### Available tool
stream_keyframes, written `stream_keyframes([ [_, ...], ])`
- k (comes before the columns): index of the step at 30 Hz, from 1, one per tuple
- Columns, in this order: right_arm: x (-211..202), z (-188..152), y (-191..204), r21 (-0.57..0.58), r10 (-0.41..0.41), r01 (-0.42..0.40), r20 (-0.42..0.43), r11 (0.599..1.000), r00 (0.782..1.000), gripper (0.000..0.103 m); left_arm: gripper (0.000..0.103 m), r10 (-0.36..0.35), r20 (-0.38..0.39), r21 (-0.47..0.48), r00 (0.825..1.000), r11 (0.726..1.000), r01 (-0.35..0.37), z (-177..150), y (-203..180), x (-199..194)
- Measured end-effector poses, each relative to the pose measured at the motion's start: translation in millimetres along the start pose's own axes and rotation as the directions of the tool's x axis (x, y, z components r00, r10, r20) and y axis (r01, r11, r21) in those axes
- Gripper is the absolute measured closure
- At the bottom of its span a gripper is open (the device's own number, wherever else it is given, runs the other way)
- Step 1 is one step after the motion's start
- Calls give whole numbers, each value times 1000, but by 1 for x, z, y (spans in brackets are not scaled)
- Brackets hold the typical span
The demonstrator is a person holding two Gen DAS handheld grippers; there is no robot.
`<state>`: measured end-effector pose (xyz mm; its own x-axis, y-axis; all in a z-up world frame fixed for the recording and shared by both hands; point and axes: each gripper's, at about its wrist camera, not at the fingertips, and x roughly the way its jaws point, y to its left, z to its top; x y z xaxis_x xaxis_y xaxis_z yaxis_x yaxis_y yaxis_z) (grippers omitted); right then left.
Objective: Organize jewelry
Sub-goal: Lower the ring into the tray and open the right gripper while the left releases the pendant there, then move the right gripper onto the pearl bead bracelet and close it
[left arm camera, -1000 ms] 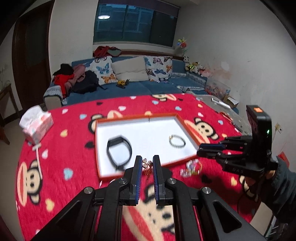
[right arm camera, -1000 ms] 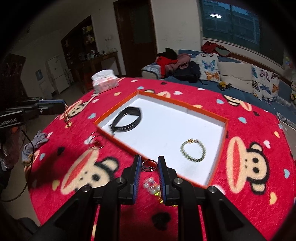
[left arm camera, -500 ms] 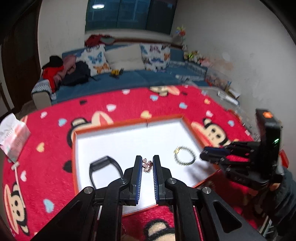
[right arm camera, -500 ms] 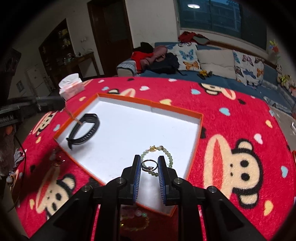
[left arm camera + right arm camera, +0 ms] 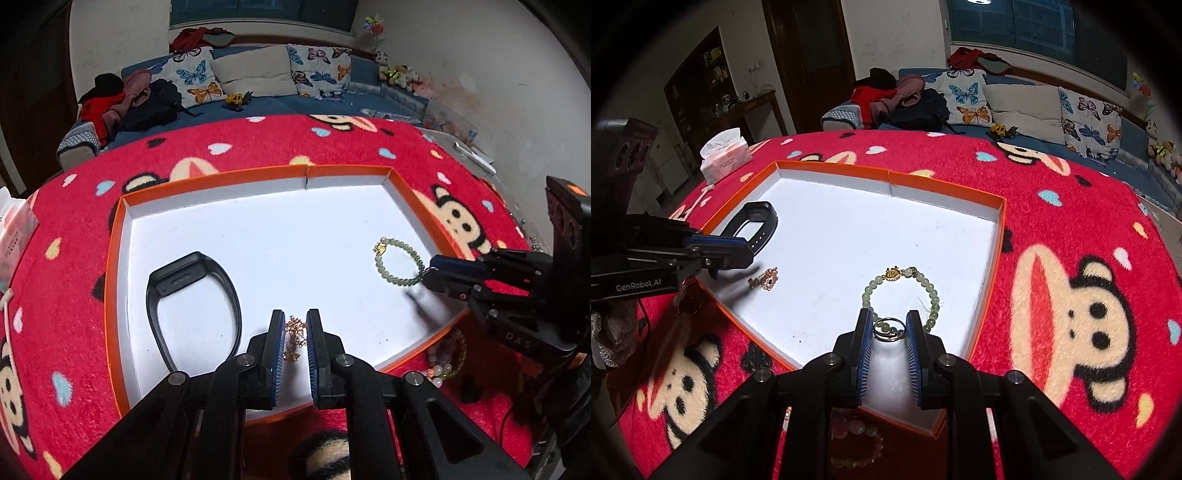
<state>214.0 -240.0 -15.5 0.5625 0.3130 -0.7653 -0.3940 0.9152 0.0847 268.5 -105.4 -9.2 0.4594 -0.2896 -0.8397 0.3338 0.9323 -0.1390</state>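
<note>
Nearest, outside the tray's near wall, loose bead bracelets (image 5: 855, 437) lie on the red monkey-print surface (image 5: 1071, 236), not yet sorted. Right gripper (image 5: 889, 328) hangs over the tray's near corner, jaws narrow and clamped on a thin metal ring (image 5: 888, 328), directly above the green bead bracelet (image 5: 903, 291) lying on the tray floor. Left gripper (image 5: 295, 334) nearly shut over the tray's near edge; the gold brooch-like piece (image 5: 765, 278) appears in the right view to rest on the white floor just beyond its tips, though whether the pads have let go is hard to read from the left view. Black wristband (image 5: 194, 301) lies toward the tray's left edge. Orange tray (image 5: 306, 170) otherwise bare to its far wall; tissue box (image 5: 726, 155) beyond its far-left corner. Step in hand, by judgement: placing two small pieces. Next calls for lowering the ring to bare floor clear of the beads, then parting the jaws gently so it does not roll.
</note>
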Motion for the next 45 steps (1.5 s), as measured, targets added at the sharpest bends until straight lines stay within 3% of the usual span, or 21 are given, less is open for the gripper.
stream_keyframes([
  [5,1,1,1,4,2,-2,-3,1000,1000,78,90,9,-18,-10,1000,1000,-9,-1,1,1],
  [7,-2,1,2,5,6,-6,2,1000,1000,66,90,18,-22,-15,1000,1000,-19,-1,1,0],
  [8,-4,2,3,4,5,-5,8,1000,1000,64,90,18,-25,-19,1000,1000,-19,-2,2,0],
  [22,-42,-10,15,-22,4,-3,43,1000,999,61,90,11,37,-24,999,1000,-10,-7,-6,-44],
  [33,-41,-49,24,-36,17,-18,-36,999,999,61,90,10,76,-56,997,998,-5,-47,-12,-82],
  [45,-27,-53,20,-1,19,-19,-52,1000,998,61,90,12,52,-117,999,993,-5,-84,3,-87],
])
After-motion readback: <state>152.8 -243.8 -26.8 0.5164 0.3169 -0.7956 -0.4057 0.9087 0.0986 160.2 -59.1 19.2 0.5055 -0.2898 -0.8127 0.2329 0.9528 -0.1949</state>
